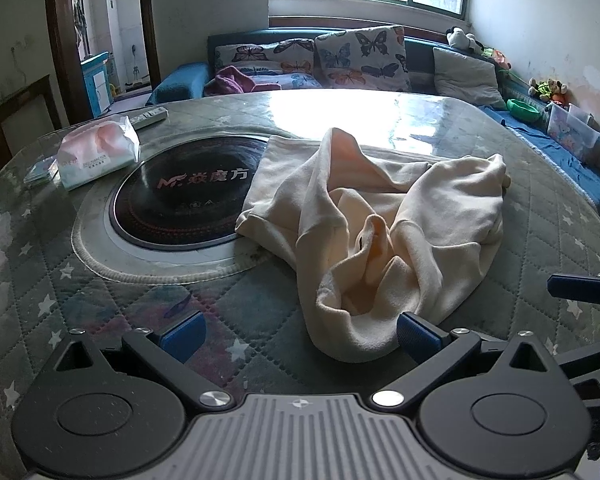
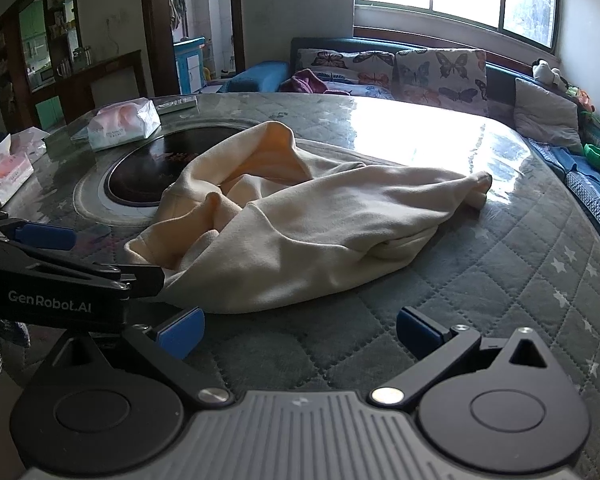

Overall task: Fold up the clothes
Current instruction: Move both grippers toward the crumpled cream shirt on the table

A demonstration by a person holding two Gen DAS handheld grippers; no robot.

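Garment (image 1: 384, 216): cream, lying crumpled in loose ridges on the quilted tabletop (image 1: 112, 308), one flat corner overlapping the dark round cooktop (image 1: 188, 192). It does not lie folded.

I hold the left hand-held gripper (image 1: 300, 334) low at the near hem, jaws wide, nothing in them; one pad sits just beside the cloth. Right hand-held gripper (image 2: 300, 332) likewise wide and empty, near the right side of the near edge.

Risks as I judge them: pinching several bunched layers at once, so the fold locks in wrinkles; cloth sliding on the glossy cover; a dragged hem nudging the tissue pack (image 1: 96, 152).
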